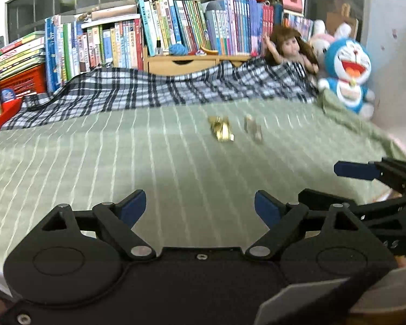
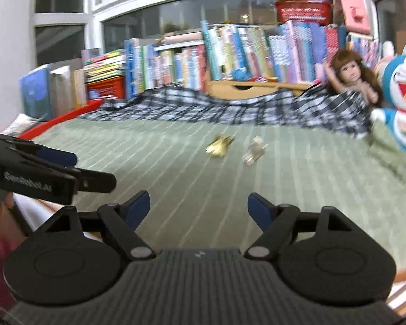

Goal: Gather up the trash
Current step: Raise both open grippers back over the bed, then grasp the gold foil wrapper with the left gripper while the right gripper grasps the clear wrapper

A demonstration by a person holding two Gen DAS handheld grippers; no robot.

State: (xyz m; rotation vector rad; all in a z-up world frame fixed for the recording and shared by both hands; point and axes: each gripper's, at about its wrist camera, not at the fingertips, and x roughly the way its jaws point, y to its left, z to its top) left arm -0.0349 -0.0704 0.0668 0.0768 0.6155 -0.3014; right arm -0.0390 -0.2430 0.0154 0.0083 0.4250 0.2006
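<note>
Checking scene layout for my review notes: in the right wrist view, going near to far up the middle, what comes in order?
right gripper, open and empty → green striped bedspread → gold wrapper → plaid blanket → wooden drawer box → row of books → window.

free: we see open green bedspread (image 1: 121, 162) ahead | obstacles: two wrappers (image 1: 221, 130) mid-bed; plaid blanket (image 1: 149, 89), toys (image 1: 347, 73) behind

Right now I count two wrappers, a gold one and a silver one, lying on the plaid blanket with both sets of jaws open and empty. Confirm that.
Wrong on one point: the gold wrapper and silver wrapper lie on the green striped bedspread, short of the plaid blanket, as the left wrist view shows. The left gripper and right gripper do have open, empty jaws.
</note>
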